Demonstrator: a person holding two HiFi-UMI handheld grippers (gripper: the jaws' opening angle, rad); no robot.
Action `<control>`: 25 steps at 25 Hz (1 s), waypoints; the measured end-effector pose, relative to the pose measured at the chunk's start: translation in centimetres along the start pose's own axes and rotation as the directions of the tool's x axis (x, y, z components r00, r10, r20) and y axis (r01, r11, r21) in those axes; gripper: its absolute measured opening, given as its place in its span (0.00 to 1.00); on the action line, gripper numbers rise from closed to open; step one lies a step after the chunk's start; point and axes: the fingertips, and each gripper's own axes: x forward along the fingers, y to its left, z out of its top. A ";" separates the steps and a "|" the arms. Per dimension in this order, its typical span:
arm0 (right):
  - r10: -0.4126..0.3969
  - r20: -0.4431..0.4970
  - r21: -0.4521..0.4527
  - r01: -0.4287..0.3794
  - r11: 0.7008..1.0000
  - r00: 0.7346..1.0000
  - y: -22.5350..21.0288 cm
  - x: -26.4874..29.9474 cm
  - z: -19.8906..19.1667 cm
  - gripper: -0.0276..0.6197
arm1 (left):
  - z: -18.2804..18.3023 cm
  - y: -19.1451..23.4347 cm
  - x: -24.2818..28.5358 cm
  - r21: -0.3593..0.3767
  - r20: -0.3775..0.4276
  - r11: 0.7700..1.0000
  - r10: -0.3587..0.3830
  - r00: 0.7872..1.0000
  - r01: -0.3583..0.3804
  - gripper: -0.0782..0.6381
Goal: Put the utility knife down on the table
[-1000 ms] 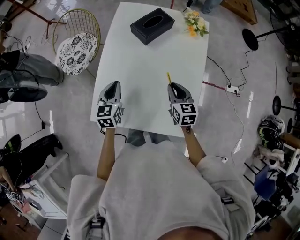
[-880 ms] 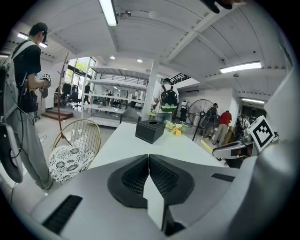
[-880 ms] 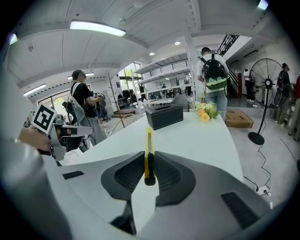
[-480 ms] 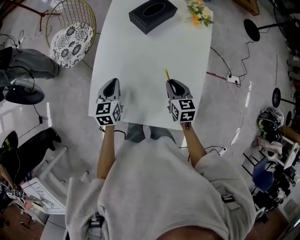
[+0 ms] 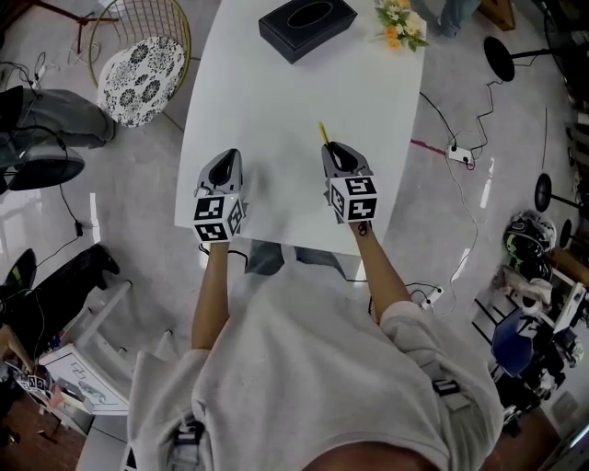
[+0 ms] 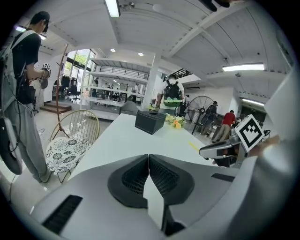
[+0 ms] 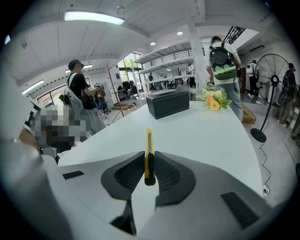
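Observation:
My right gripper (image 5: 335, 150) (image 7: 149, 161) is shut on a yellow utility knife (image 7: 148, 154) (image 5: 325, 134), whose thin body sticks out forward past the jaws over the white table (image 5: 276, 110). It hangs over the table's near right part. My left gripper (image 5: 224, 166) (image 6: 148, 161) is over the near left part, its jaws closed together with nothing between them. In the left gripper view the right gripper (image 6: 220, 149) shows at the right with the knife's yellow tip (image 6: 193, 146).
A black tissue box (image 5: 306, 26) and a small bunch of flowers (image 5: 401, 25) stand at the table's far end. A wire chair with a patterned cushion (image 5: 135, 78) stands left of the table. Cables and a power strip (image 5: 457, 153) lie on the floor at the right.
Both grippers have sunk a little toward the table, the right one still gripping the knife. The head view has shifted slightly.

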 end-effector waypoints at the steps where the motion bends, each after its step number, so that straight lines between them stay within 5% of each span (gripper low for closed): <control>1: 0.000 -0.003 -0.002 0.000 1.000 1.000 -0.1 0.5 0.3 0.17 | 0.0 -0.1 0.0 -0.001 -0.002 1.000 -0.002 1.000 0.002 0.14; 25: -0.087 -0.213 -0.031 0.082 0.996 0.973 -4.4 10.9 3.9 0.17 | -1.3 -1.6 0.6 -0.003 -0.036 0.999 -0.036 0.999 0.036 0.14</control>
